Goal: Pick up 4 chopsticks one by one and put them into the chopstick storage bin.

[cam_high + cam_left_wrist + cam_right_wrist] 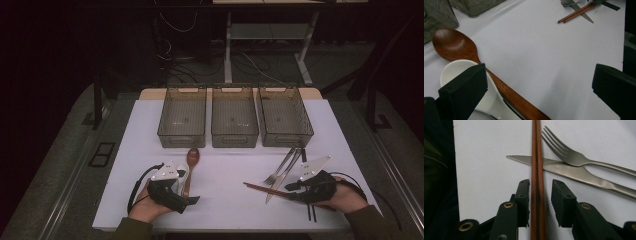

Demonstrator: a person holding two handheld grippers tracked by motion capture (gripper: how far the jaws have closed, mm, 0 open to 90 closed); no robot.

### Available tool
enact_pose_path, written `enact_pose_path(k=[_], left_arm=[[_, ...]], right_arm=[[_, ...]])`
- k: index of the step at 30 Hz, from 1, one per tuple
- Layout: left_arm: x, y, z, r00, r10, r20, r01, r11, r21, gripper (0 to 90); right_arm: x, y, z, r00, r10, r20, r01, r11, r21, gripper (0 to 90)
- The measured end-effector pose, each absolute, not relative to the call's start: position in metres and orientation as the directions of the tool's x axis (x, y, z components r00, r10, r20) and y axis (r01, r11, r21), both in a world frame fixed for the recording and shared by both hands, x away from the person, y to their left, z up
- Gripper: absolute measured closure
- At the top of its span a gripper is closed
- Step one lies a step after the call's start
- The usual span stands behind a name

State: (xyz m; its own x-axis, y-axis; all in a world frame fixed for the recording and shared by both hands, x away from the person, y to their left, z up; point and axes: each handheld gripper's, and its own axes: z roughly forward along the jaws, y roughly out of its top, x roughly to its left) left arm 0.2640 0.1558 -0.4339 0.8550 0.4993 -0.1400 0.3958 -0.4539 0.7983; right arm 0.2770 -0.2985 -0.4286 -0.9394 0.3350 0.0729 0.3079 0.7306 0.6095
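- Dark surroundings are framing a white table (225,200), with cables and a desk frame sitting on the floor beyond its far edge.
- Three smoky, see-through bins (234,117) are standing side by side along the far part of the table, each looking bare inside.
- At the near left, the person's left hand is holding the left gripper (181,186); in the left gripper view its jaws are standing wide apart, pressing on nothing.
- A wooden spoon (455,46) is lying just beside that gripper, its bowl pointing toward the bins and its handle running back toward the person.
- A white spoon (454,71) is lying against the wooden spoon's handle, partly hidden behind one black jaw of the left gripper.
- At the near right, the person's right hand is holding the right gripper (539,195) low over the table.
- A pair of brown chopsticks (536,150) is lying together between the right gripper's jaws; one jaw is sitting right against them, while a clear gap is showing at the other, so the jaws are standing partly open rather than clamping.
- The chopsticks are crossing over a serrated knife (574,172), with their tips pointing toward the table's middle in the high view.
- A metal fork (569,155) is resting just beside the chopsticks, its tines overlapping the knife's blade.
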Motion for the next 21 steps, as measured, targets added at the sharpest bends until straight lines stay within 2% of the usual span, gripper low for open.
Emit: enact_pose_path(k=[5,21], left_arm=[[0.264,0.156,-0.434,0.856,0.498,-0.141,0.395,-0.454,0.799,0.0],[0.264,0.157,-0.435,0.855,0.497,-0.147,0.398,-0.447,0.801,0.0]], right_arm=[[0.276,-0.309,-0.424,-0.922,0.377,0.093,0.348,0.696,0.628,71.4],[0.273,-0.314,-0.429,-0.919,0.377,0.112,0.363,0.705,0.61,76.2]])
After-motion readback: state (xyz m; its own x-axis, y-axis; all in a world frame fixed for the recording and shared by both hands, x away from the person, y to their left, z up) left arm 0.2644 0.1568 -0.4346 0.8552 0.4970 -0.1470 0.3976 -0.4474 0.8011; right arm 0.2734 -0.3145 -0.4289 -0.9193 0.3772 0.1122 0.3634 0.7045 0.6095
